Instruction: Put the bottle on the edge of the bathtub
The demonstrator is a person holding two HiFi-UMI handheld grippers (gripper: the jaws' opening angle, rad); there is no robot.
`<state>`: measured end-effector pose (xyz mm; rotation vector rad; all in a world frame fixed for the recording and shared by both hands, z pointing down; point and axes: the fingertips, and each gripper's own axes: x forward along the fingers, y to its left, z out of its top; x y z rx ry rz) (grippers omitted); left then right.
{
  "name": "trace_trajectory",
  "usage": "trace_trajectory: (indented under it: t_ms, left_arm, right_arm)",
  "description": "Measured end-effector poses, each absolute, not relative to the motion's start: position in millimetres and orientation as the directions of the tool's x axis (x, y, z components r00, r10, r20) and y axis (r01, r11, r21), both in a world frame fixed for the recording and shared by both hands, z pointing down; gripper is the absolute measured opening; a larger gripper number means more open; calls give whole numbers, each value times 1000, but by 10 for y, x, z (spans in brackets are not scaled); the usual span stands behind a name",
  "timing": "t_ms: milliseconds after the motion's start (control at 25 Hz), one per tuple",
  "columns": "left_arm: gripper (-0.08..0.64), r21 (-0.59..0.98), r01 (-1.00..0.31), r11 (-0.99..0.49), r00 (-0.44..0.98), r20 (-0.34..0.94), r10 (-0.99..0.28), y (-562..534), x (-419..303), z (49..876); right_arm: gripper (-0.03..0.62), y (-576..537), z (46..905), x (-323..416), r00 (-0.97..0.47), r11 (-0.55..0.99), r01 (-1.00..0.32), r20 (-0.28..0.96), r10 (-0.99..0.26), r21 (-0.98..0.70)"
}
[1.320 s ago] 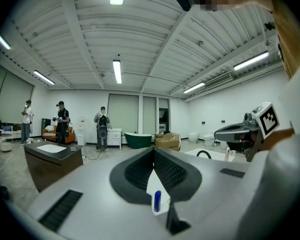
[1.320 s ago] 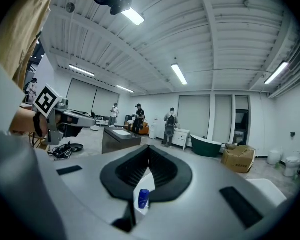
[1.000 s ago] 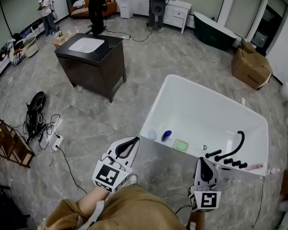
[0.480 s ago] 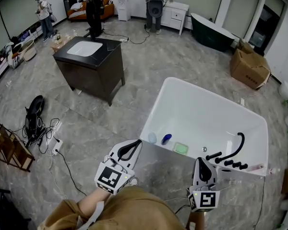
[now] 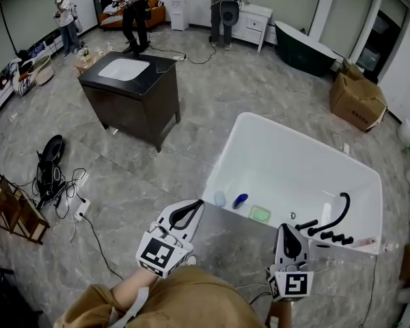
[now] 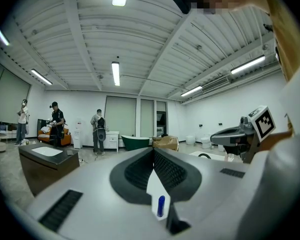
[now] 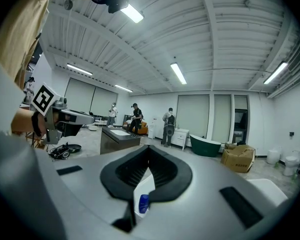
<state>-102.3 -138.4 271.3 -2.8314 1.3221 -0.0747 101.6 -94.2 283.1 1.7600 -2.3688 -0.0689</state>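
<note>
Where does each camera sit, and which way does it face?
Head view: on the head, facing down at the bathtub; left gripper, right gripper, tan clothing show.
Left gripper view: on that gripper, facing along its shut fingers across the room.
Right gripper view: likewise, fingers shut.
Shared: both gripper views show the blue bottle.

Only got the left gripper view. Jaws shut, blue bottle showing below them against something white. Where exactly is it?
Observer: From the head view, the blue bottle lies on the floor of the bathtub, near the corner closest to the left gripper.
Operator: Anything next to it?
Observer: A pale blue item on its left and a green pad on its right, both apart from it.
Operator: Right gripper state?
Observer: In its own view the right gripper has its jaws together, with nothing held between them.
</note>
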Motion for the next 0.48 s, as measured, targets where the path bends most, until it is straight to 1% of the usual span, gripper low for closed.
trace_trajectory:
  t_ms: [480]
  left_arm:
    - [8, -31, -761, -648, 648, 23, -762, -1409, -1095, 2694]
  right_arm:
    - [5, -950, 2824, 915, -282, 297, -943, 112, -953, 152]
